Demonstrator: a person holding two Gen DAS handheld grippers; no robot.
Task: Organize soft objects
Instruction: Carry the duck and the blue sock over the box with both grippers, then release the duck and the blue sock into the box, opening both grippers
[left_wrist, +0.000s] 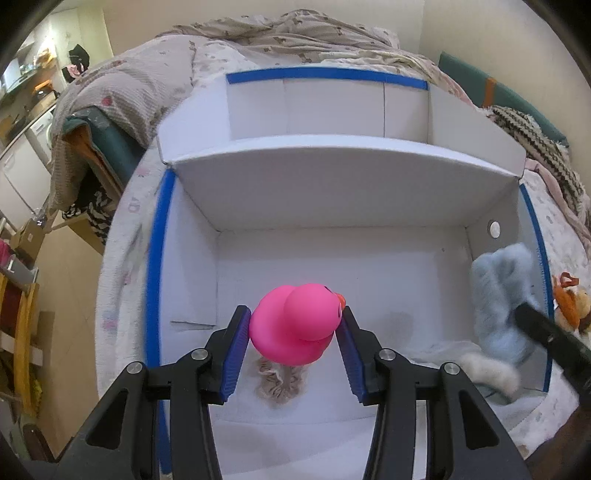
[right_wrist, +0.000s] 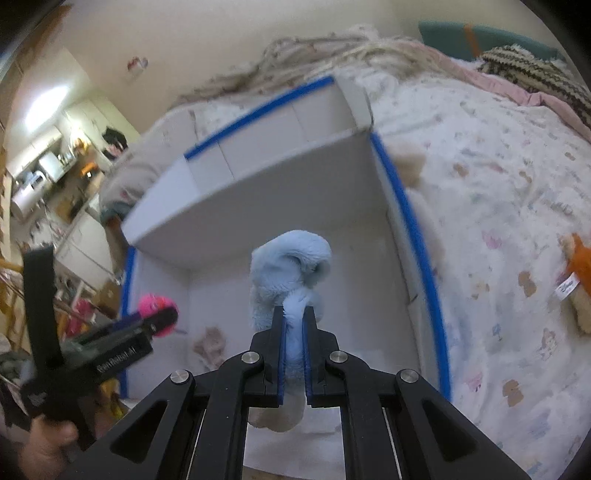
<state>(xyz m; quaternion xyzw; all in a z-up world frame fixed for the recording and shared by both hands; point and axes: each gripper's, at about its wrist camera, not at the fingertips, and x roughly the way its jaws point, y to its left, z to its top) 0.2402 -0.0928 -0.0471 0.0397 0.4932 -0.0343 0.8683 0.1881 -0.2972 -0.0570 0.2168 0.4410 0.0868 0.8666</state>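
My left gripper (left_wrist: 293, 328) is shut on a pink rubber duck (left_wrist: 295, 326), held above the floor of a white cardboard box (left_wrist: 354, 258) with blue-taped rims. Under the duck a beige curly scrunchie (left_wrist: 281, 380) lies on the box floor. My right gripper (right_wrist: 294, 317) is shut on a light blue plush toy (right_wrist: 290, 266) that hangs over the same box. In the left wrist view that blue plush (left_wrist: 502, 295) shows at the box's right wall, with a white fluffy part (left_wrist: 491, 373) below it. The right wrist view shows the left gripper (right_wrist: 155, 317) with the duck (right_wrist: 153, 301) at the left.
The box sits on a bed with a white patterned quilt (right_wrist: 498, 221). An orange and tan plush (right_wrist: 580, 273) lies on the quilt right of the box. A crumpled beige blanket (left_wrist: 295, 33) and a striped cloth (left_wrist: 535, 147) lie behind. The bed's edge drops to the floor (left_wrist: 66, 295) at left.
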